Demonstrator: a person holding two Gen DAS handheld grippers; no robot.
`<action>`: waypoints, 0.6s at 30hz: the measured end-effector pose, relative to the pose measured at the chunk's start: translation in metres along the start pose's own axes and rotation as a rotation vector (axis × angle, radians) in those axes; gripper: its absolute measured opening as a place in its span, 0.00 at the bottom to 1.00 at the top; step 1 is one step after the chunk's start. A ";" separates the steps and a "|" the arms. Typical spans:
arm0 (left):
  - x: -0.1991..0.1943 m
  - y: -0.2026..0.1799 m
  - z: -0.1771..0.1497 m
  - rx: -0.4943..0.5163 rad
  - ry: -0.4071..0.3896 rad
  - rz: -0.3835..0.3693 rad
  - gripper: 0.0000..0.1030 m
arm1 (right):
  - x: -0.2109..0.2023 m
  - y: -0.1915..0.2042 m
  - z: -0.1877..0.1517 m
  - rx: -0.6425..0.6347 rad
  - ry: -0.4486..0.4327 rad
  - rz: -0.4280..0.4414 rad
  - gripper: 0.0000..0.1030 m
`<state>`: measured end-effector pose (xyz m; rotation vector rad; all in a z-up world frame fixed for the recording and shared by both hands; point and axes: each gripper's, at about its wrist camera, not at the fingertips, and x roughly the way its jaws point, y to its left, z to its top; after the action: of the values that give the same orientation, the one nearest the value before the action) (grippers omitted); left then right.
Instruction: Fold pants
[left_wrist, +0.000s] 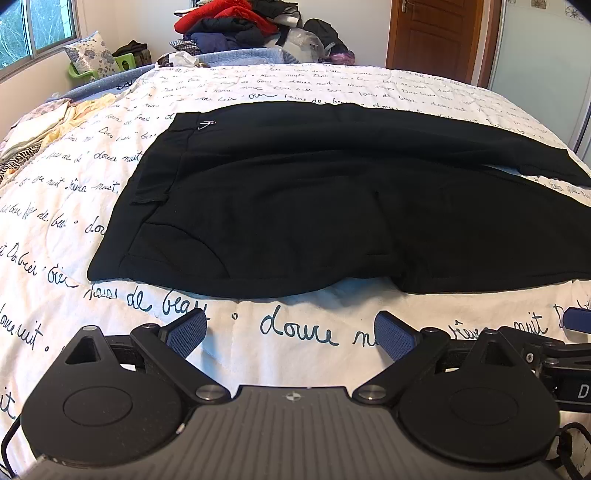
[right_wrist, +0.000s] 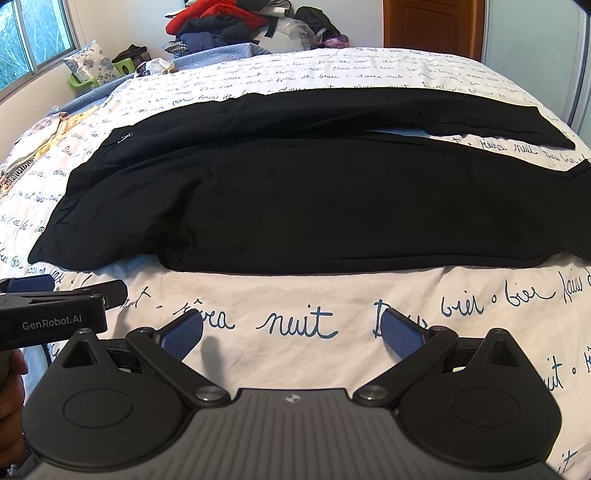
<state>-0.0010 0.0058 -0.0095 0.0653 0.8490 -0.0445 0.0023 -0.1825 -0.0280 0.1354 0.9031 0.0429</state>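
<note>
Both tongs spread wide, holding nothing, poised over the bedspread (right_wrist: 295, 295) just short of the near edge of the black pants (left_wrist: 295, 206). Pants lie flat on the bed straight ahead of both tongs, waistband off to the left, legs running right, far leg splayed slightly apart.

Step looks like the first fold, not begun. To do it well: left tongs (left_wrist: 290, 334) pinch the near waistband corner, right tongs (right_wrist: 291, 332) the near leg hem, both layers caught, lift together and lay the near leg squarely over the far one.

Writing: "GenRobot.AI" on the left tongs' body in the right view; bedspread script reads "douce nuit", "bien", "rêves".
</note>
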 end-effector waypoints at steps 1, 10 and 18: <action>0.000 0.000 0.000 -0.001 0.000 0.000 0.95 | 0.000 0.000 0.000 -0.001 -0.002 0.000 1.00; 0.001 0.001 -0.001 0.005 0.000 0.002 0.95 | -0.002 0.006 0.000 -0.044 -0.017 0.009 1.00; 0.002 0.003 0.001 0.012 -0.006 0.006 0.95 | 0.000 0.004 0.008 -0.034 -0.005 0.030 1.00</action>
<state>0.0019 0.0087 -0.0103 0.0787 0.8426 -0.0445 0.0086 -0.1793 -0.0222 0.1174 0.8948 0.0860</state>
